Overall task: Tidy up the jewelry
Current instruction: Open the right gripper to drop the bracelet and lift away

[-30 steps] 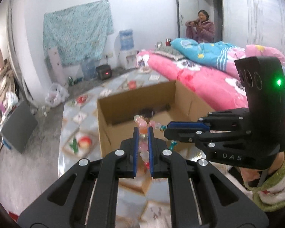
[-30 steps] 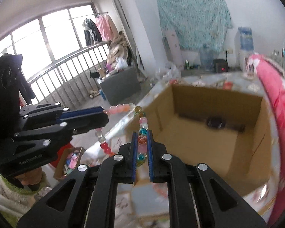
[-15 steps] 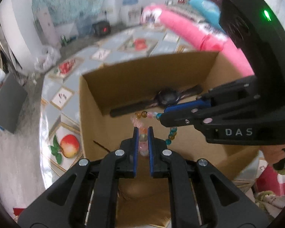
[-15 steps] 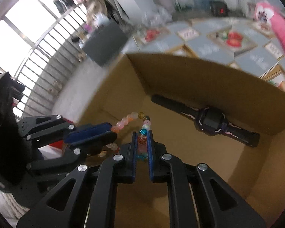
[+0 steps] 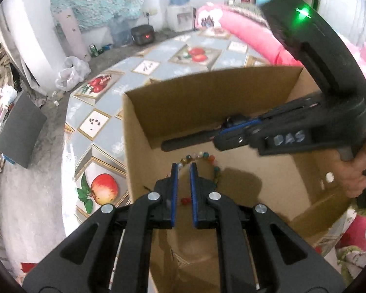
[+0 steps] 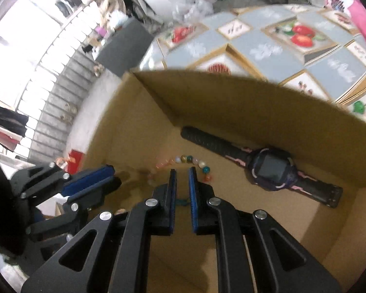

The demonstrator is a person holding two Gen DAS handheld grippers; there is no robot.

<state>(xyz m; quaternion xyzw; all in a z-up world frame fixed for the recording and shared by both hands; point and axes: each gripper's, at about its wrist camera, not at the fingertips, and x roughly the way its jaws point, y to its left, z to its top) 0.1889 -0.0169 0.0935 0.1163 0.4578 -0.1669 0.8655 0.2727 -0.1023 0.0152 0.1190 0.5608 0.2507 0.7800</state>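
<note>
On cardboard box (image 5: 275, 171) floor: multicoloured bead bracelet (image 5: 202, 157); loosely curved.

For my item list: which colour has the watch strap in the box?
Black with pink markings on the watch; clearest in the right wrist view.

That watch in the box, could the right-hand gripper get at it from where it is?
Probably yes. The watch lies uncovered on the floor of the open cardboard box, just beyond the right gripper, with only the bead bracelet near its tips.
</note>
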